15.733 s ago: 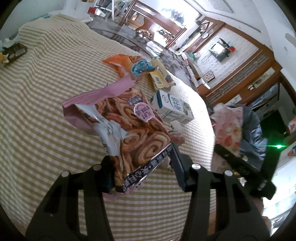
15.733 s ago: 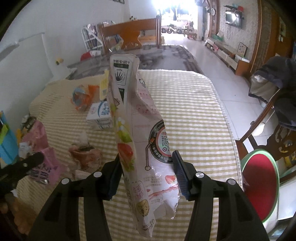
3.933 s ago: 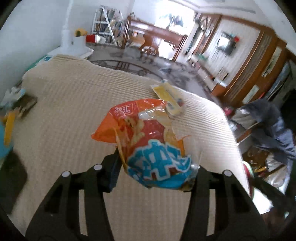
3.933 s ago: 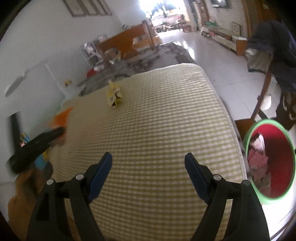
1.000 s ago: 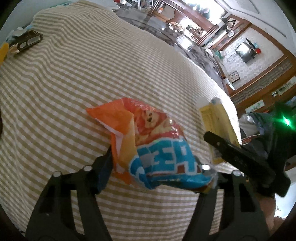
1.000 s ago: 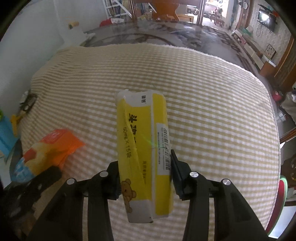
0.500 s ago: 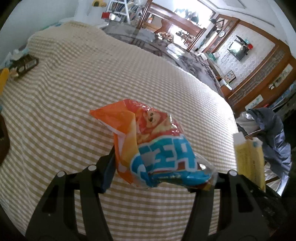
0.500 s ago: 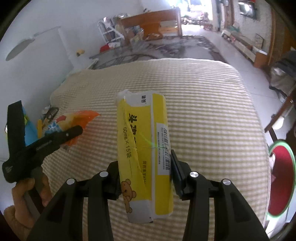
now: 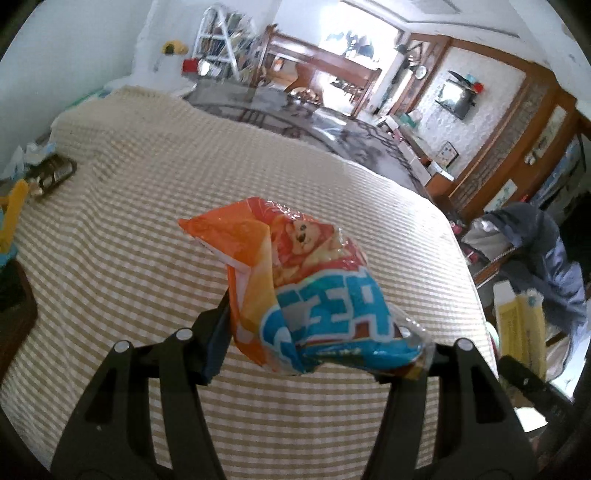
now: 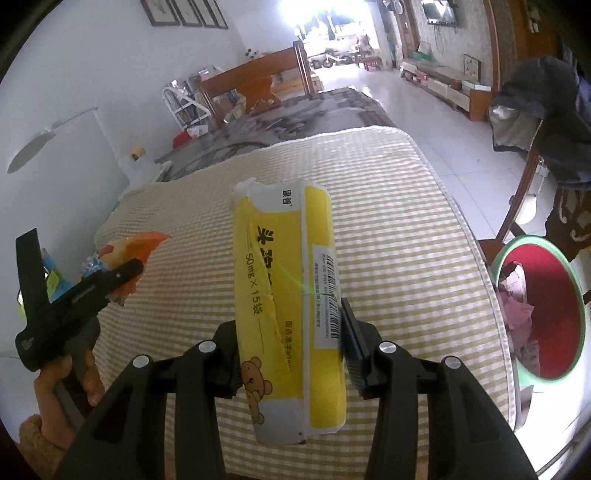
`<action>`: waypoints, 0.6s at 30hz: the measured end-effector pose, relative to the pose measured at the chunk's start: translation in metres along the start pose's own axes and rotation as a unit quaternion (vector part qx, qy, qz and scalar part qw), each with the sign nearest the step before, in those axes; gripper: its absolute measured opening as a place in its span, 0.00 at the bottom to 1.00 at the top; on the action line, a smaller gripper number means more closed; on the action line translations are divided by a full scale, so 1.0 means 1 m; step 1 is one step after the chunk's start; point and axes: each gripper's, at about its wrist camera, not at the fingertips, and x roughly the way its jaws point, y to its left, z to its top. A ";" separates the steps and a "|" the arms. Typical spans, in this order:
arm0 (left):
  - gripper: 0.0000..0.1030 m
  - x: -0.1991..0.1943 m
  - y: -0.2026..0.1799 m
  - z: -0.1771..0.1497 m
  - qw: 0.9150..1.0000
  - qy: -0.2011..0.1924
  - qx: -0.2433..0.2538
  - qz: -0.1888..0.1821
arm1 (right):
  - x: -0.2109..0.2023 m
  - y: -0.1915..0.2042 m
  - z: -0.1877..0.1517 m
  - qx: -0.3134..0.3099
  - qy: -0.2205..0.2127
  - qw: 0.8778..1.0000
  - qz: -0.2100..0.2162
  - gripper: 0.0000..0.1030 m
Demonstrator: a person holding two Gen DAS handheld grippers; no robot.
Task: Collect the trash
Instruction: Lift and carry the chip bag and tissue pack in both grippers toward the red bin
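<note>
The yellow box (image 10: 291,306), clamped upright by the right gripper (image 10: 290,350), is held nearer the bin (image 10: 576,280) at its right than the snack bag (image 9: 306,295) pinched by the left gripper (image 9: 314,339).

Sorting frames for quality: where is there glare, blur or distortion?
Left wrist view: bright doorway blown out, background soft, snack bag fairly sharp. Right wrist view: window glare at top, yellow box sharp, fisheye bends the checked bed.
</note>
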 end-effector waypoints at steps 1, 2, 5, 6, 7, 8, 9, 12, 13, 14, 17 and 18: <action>0.55 -0.001 -0.003 -0.002 1.000 0.001 0.007 0.000 | -0.001 0.001 0.000 -0.003 -0.002 1.000 -0.001 0.41; 0.55 -0.002 -0.007 -0.004 1.000 0.003 0.014 -0.003 | -0.004 0.001 -0.001 -0.005 -0.005 1.000 0.000 0.41; 0.55 -0.008 -0.020 -0.009 0.999 0.001 0.031 -0.011 | -0.009 0.000 -0.001 0.001 -0.012 1.000 0.002 0.41; 0.55 -0.011 -0.026 -0.010 0.999 -0.001 0.038 -0.013 | -0.010 -0.001 -0.001 0.004 -0.014 1.000 0.003 0.41; 0.55 -0.014 -0.029 -0.011 0.999 -0.003 0.043 -0.014 | -0.013 -0.004 -0.002 0.009 -0.017 1.000 0.004 0.41; 0.55 -0.018 -0.034 -0.012 0.999 -0.006 0.048 -0.015 | -0.015 -0.007 -0.002 0.014 -0.020 1.000 0.005 0.41; 0.55 -0.022 -0.038 -0.014 0.998 -0.010 0.051 -0.019 | -0.018 -0.011 -0.002 0.020 -0.023 1.000 0.006 0.41; 0.55 -0.030 -0.053 -0.020 0.998 -0.009 0.057 -0.035 | -0.025 -0.022 -0.002 0.035 -0.030 0.999 0.006 0.41; 0.55 -0.031 -0.058 -0.022 0.997 -0.008 0.060 -0.038 | -0.026 -0.025 -0.002 0.039 -0.031 0.999 0.005 0.41; 0.55 -0.032 -0.063 -0.022 0.997 -0.008 0.063 -0.042 | -0.029 -0.028 -0.003 0.043 -0.033 0.999 0.005 0.41; 0.55 -0.039 -0.080 -0.023 0.995 -0.011 0.076 -0.059 | -0.038 -0.038 -0.004 0.056 -0.042 0.998 0.001 0.41; 0.55 -0.041 -0.084 -0.023 0.995 -0.013 0.079 -0.063 | -0.041 -0.041 -0.004 0.060 -0.045 0.997 -0.001 0.41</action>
